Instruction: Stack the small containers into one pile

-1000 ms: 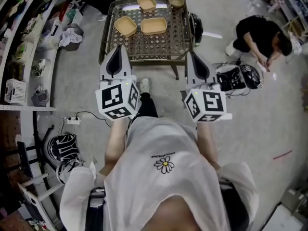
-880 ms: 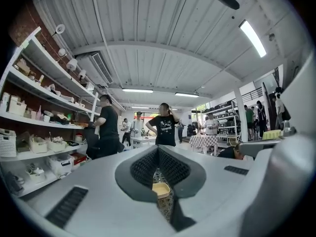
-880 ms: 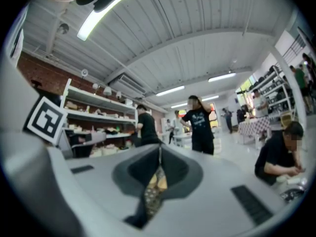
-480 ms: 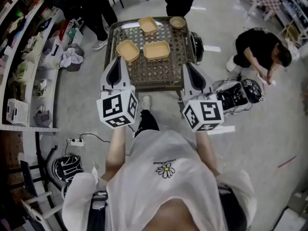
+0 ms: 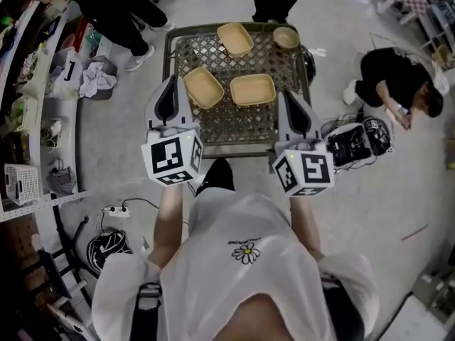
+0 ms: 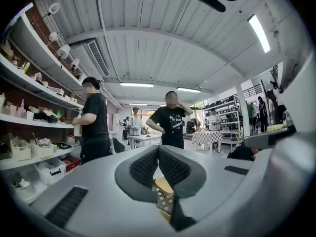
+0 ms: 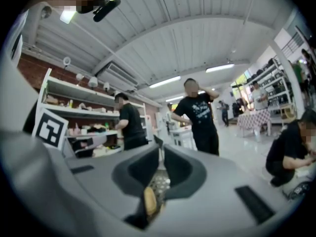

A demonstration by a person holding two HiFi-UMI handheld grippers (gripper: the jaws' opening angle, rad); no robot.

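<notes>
Left gripper [image 5: 170, 91] and right gripper [image 5: 290, 101] both clenched, empty, at the table's [image 5: 213, 123] near edge. I'd open jaws first, pinch left tray [image 5: 203, 87] by its rim, nest it into right tray [image 5: 252, 89]. Trays shallow, tan, round-cornered. Far tray [image 5: 234, 38] and bowl [image 5: 286, 38] sit at the far edge.

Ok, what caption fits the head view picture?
Left tongs and right tongs, both shut, near four unstacked containers on a mesh table.
</notes>
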